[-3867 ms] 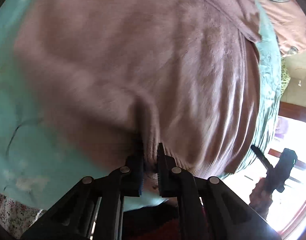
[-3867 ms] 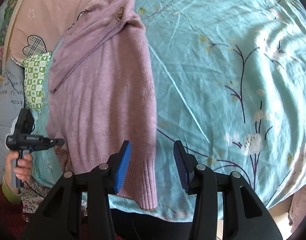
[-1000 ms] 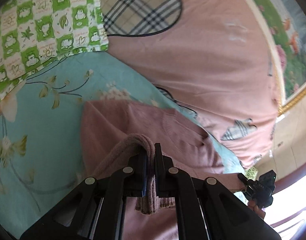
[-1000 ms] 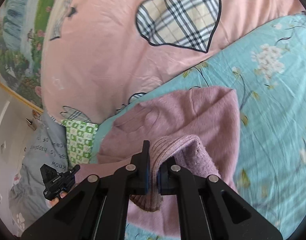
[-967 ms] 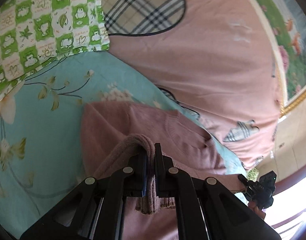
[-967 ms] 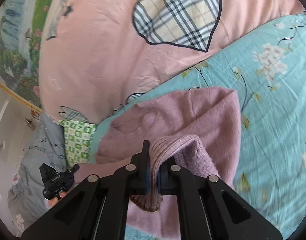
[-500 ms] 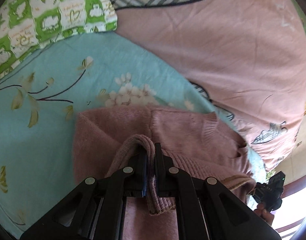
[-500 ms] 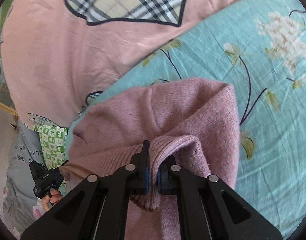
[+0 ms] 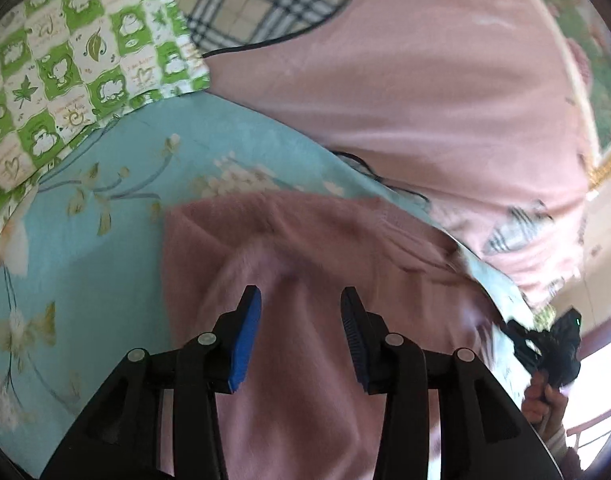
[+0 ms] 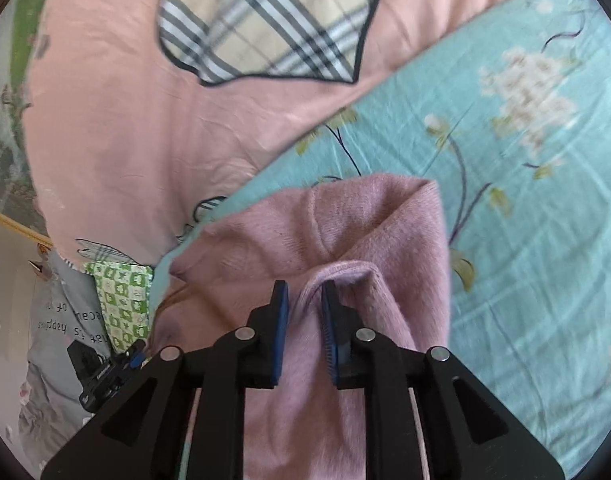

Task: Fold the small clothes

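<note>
Now one pink sweater (image 9: pixel 325 248); left tool (image 9: pixel 301 322) opening clear, right tool (image 10: pixel 304 304) opening, hem between.

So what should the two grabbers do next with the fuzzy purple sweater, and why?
Probably draw both back. The fuzzy purple knitted sweater lies doubled over on the turquoise flowered bedsheet; the left gripper is opening, clear of it, and the right gripper is opening around the hem fold.

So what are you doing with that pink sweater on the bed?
A person is folding the pink sweater on the blue flowered sheet, with a gripper in each hand. The left gripper is opening, with nothing pinched. The right gripper is opening too, with the sweater's ribbed edge between its fingers.
</note>
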Motion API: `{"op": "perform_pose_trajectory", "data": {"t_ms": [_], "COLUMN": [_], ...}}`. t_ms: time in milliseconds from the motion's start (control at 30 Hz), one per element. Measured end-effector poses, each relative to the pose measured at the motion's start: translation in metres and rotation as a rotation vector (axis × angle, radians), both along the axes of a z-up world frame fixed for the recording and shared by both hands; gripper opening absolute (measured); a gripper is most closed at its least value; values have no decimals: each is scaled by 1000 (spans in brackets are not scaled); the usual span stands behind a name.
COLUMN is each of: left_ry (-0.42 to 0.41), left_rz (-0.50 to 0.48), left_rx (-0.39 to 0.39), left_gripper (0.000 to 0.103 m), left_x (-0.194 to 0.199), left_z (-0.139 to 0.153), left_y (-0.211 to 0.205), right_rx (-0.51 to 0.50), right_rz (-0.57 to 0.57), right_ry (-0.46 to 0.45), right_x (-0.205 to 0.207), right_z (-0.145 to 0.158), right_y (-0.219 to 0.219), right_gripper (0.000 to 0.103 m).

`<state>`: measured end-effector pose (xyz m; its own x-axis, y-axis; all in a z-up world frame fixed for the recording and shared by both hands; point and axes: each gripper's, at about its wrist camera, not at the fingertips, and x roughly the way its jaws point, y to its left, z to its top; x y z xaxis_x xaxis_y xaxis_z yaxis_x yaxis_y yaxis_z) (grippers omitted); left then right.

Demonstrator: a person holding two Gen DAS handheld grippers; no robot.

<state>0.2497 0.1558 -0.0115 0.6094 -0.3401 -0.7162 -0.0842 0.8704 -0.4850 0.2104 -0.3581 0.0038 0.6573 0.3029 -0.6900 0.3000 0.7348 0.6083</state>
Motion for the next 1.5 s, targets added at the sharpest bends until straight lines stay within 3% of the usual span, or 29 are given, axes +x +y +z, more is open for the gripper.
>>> {"op": "perform_pose_trajectory", "data": {"t_ms": [167, 300, 433, 567, 633, 700, 733, 900, 1000, 1100, 1233, 1367, 1500], "left_ry": [18, 27, 39, 67, 64, 56, 56, 52, 47, 63, 85, 100, 95], "left_rz": [-218, -388, -491, -511, -463, -414, -391, -264, -187, -82, -49, -30, -11], "left_rx": [44, 108, 187, 337, 388, 380, 385, 402, 393, 357, 276, 338, 337], "left_gripper": [42, 43, 43, 43, 41, 38, 24, 20, 19, 19, 19, 21, 24], "left_x": [-37, -52, -44, -19, 0, 22, 30, 75, 86, 88, 77, 70, 50], "left_z": [0, -11, -24, -48, -54, -54, -53, -44, -40, -41, -47, -46, -30], "left_y": [-59, -114, -151, -163, -154, -139, -134, -101, -80, -50, -27, -20, -17], "right_rx": [-39, -142, -293, -336, -352, -391, -388, -359, -338, -273, -187, -275, -302], "right_rz": [64, 257, 522, 649, 630, 561, 517, 334, 253, 152, 51, 12, -37], "right_ry": [-46, -27, 13, 56, 80, 96, 88, 54, 34, 4, 4, 62, 53], "right_x": [-25, -26, -16, 2, 19, 37, 45, 71, 76, 70, 53, 37, 18], "right_z": [14, 9, -4, -29, -41, -47, -48, -43, -41, -37, -40, -36, -21], "right_y": [23, 74, 139, 164, 158, 140, 128, 77, 61, 40, 16, 9, 5], "right_gripper": [18, 18, 18, 18, 18, 14, 12, 1, 0, 0, 1, 0, 3]}}
